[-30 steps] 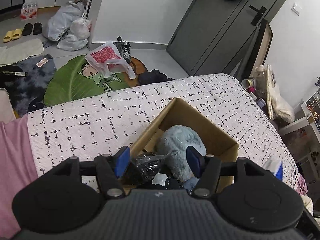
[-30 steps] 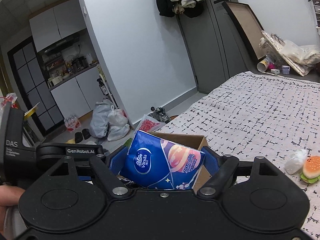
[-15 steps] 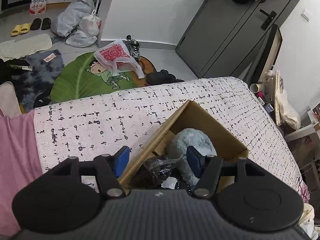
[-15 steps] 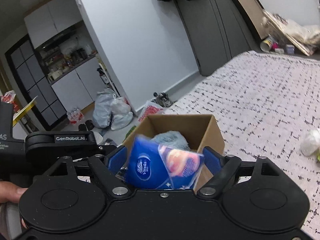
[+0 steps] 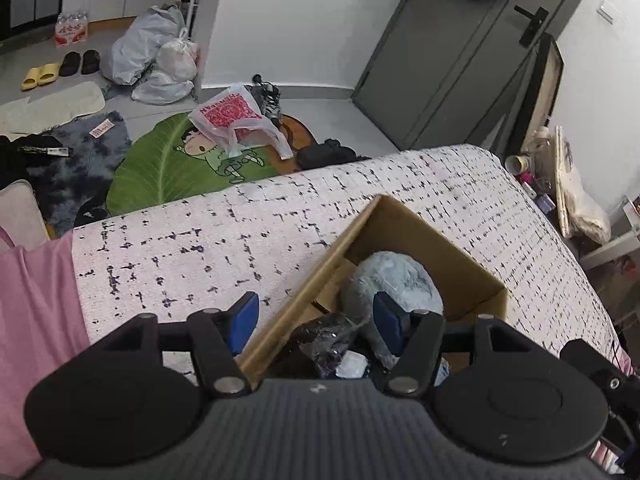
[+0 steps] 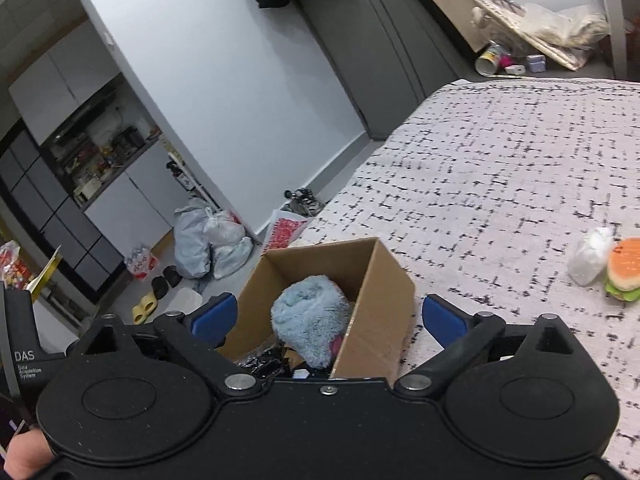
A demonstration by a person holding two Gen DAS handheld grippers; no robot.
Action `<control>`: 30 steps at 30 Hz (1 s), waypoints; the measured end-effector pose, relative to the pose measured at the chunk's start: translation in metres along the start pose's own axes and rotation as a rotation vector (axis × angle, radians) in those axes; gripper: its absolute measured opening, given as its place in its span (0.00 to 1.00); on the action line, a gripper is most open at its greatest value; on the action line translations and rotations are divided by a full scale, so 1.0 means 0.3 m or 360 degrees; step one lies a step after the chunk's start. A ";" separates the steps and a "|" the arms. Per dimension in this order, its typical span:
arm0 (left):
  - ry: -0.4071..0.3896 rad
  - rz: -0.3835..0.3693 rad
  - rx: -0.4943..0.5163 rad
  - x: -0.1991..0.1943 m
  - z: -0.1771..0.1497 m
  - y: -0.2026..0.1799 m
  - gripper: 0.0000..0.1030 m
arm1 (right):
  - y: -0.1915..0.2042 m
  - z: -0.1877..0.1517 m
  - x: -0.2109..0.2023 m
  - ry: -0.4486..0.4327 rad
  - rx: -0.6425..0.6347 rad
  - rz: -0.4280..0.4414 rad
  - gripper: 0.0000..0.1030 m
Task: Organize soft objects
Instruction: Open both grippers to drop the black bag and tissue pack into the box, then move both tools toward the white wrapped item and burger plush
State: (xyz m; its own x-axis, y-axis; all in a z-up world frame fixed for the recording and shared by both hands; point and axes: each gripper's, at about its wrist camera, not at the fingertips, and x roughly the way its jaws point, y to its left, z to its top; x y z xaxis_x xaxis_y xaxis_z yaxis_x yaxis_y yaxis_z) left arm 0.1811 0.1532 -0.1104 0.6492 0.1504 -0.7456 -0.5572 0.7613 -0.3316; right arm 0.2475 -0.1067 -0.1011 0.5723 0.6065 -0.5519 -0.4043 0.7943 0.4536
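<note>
An open cardboard box (image 5: 452, 256) (image 6: 384, 280) stands on the black-flecked white bed cover (image 5: 192, 248). Inside it lie a fluffy light-blue plush (image 5: 394, 280) (image 6: 308, 320) and a crumpled black plastic bag (image 5: 332, 340). My left gripper (image 5: 316, 320) hangs open over the box's left wall, one finger outside it and the other inside by the plush, pressing on nothing. My right gripper (image 6: 328, 318) is above the box, its jaws opening wide with nothing held between them. A burger plush (image 6: 624, 272) and a white wad (image 6: 592, 258) lie on the bed to the right.
The bed's end drops to a floor with a green leaf rug (image 5: 168, 168), a red-printed plastic bag (image 5: 232, 116), grey bags (image 5: 152, 56) and slippers (image 5: 40, 76). A grey door (image 5: 452, 60) and clutter (image 6: 516, 60) stand beyond. A hand (image 6: 24, 452) shows at lower left.
The right jaws spread apart and the blue tissue pack they held dropped toward the box and is out of sight now. The left gripper kept still over the box wall.
</note>
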 end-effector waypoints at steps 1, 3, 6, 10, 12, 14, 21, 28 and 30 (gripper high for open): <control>0.0006 -0.0001 0.0023 -0.001 -0.001 -0.009 0.60 | 0.000 0.006 -0.005 0.0013 -0.0010 -0.0044 1.00; 0.0005 0.0011 0.0076 -0.006 -0.004 -0.034 0.60 | -0.005 0.012 -0.019 0.0005 -0.0005 -0.0086 1.00; -0.0018 0.0007 0.0160 -0.022 -0.013 -0.076 0.67 | -0.035 0.022 -0.046 -0.0029 0.0076 -0.0136 1.00; -0.0026 -0.0030 0.0253 -0.049 -0.022 -0.142 0.68 | -0.076 0.048 -0.072 0.0009 0.0123 -0.0219 1.00; -0.0030 -0.0052 0.0310 -0.060 -0.029 -0.185 0.70 | -0.098 0.060 -0.092 0.0007 0.0128 -0.0256 1.00; -0.0027 -0.0072 0.0349 -0.069 -0.038 -0.221 0.72 | -0.127 0.071 -0.116 0.0004 0.0145 -0.0292 1.00; -0.0017 -0.0123 0.0436 -0.076 -0.068 -0.339 0.75 | -0.241 0.094 -0.187 -0.0054 0.0280 -0.0418 1.00; 0.0004 -0.0158 0.0521 -0.060 -0.103 -0.476 0.75 | -0.313 0.107 -0.235 -0.0117 0.0278 -0.0514 1.00; 0.0007 -0.0173 0.0539 -0.057 -0.116 -0.517 0.75 | -0.342 0.113 -0.248 -0.0125 0.0322 -0.0540 1.00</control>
State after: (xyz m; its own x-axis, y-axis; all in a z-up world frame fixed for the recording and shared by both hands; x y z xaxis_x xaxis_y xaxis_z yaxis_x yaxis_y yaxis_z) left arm 0.2384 0.0108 -0.0665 0.6924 0.0548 -0.7194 -0.2814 0.9387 -0.1993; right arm 0.2705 -0.2344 -0.0829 0.7052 0.3000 -0.6424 -0.0385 0.9209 0.3878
